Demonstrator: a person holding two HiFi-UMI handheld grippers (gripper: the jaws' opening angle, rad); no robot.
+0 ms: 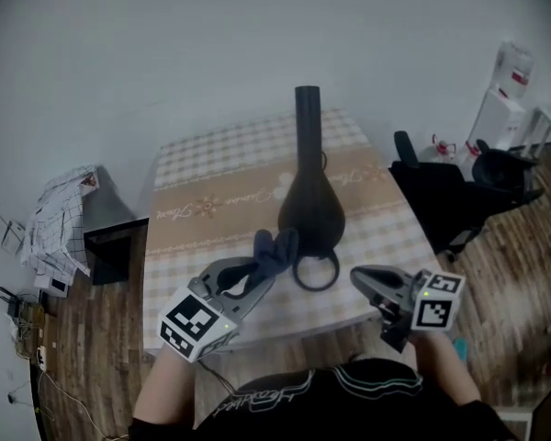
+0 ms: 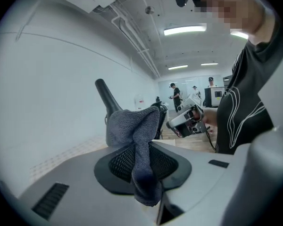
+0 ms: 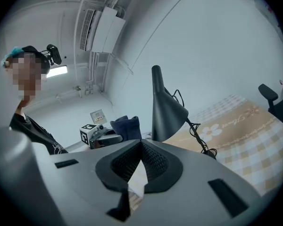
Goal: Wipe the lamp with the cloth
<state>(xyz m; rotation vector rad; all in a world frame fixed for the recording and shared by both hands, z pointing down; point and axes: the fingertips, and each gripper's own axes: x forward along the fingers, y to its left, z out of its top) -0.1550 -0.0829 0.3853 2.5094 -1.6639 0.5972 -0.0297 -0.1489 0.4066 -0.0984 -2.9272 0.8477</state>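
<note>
The operator's torso, in a black shirt (image 1: 303, 402), fills the near edge of the head view. Both forearms reach forward from it over the near edge of the desk (image 1: 211, 163), which carries a checked beige and white cover.

Left gripper (image 1: 257, 269): the jaws are clamped on a dark grey cloth (image 1: 275, 251). The left gripper view shows the cloth pinched between the ribbed pads, with a bunched fold standing up beyond the jaw tips and a short end hanging on the camera side. The gripper is held above the near left part of the desk and is angled toward the lamp.

Lamp (image 1: 309, 200): black, standing at the middle of the desk. A long narrow neck rises from a flared shade. A dark ring (image 1: 315, 270) sits on the desk at the near rim of the shade. The right gripper view shows a thin black cable (image 3: 198, 131) running down from the shade to the desk surface.

The raised fold of the cloth is at the near left side of the shade. Whether it touches the shade cannot be determined.

Right gripper (image 1: 367, 281): the jaws are pressed together at the tips, and nothing is held between them. The gripper is near the right side of the ring, apart from the lamp.

A black office chair (image 1: 441, 196) stands on the wooden floor right of the desk.
</note>
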